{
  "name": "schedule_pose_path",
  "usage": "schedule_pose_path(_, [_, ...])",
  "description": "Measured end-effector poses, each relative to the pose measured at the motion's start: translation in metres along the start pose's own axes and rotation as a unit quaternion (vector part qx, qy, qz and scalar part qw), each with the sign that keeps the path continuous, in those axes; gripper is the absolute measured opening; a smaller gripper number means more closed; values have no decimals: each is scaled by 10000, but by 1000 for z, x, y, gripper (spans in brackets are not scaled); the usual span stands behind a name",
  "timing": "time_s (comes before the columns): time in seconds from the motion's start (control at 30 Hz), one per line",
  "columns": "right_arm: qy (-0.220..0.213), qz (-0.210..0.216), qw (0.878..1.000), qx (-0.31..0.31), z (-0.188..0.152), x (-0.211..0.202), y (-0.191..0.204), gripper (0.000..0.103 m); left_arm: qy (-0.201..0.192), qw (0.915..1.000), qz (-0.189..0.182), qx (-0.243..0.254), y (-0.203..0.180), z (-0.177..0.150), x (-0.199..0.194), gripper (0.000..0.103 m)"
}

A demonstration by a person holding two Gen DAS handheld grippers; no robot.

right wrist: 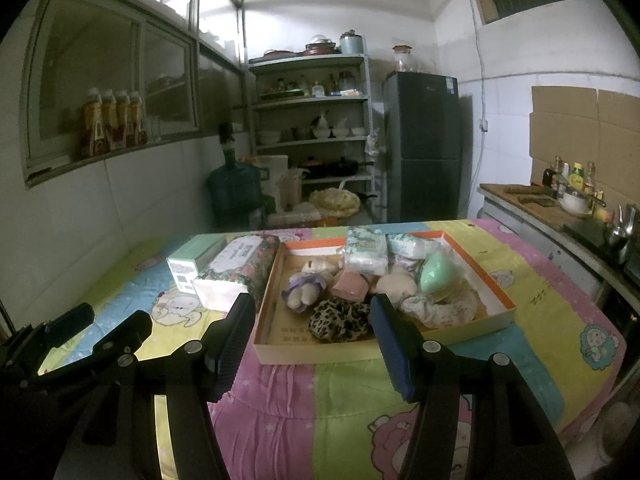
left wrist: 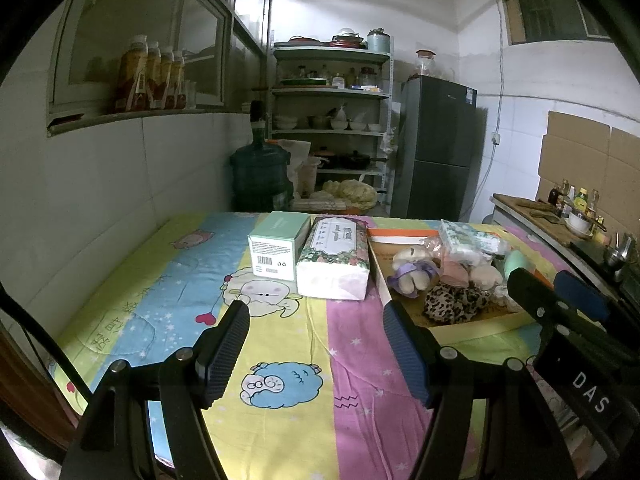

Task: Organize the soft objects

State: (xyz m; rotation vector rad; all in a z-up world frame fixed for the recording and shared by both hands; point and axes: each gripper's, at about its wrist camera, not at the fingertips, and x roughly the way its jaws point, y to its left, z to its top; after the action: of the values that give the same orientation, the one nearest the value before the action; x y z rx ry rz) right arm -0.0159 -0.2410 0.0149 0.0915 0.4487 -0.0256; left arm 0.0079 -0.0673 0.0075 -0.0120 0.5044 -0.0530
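Note:
A shallow cardboard box with an orange rim (right wrist: 496,288) (left wrist: 378,276) sits on the table. It holds a leopard-print scrunchie (right wrist: 340,320) (left wrist: 452,302), a small plush doll in purple (right wrist: 306,286) (left wrist: 412,272), a pink pad (right wrist: 350,284), a green soft piece (right wrist: 438,272), tissue packs (right wrist: 366,252) and a floral scrunchie (right wrist: 440,308). My right gripper (right wrist: 312,316) is open and empty, just in front of the box. My left gripper (left wrist: 314,322) is open and empty over the cloth, left of the box.
A floral tissue pack (left wrist: 334,260) (right wrist: 236,268) and a mint green carton (left wrist: 276,246) (right wrist: 190,262) lie left of the box on the cartoon-print cloth (left wrist: 280,344). A counter with bottles (right wrist: 568,200) stands at right; shelves, a fridge and a water jug behind.

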Motion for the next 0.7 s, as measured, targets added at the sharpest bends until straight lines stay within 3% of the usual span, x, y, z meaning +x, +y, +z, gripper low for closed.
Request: schedule_pose_path(0.7, [-14, 2, 10000, -21, 1, -2, 2, 62, -2, 10000, -3, -3, 0, 0, 0, 70])
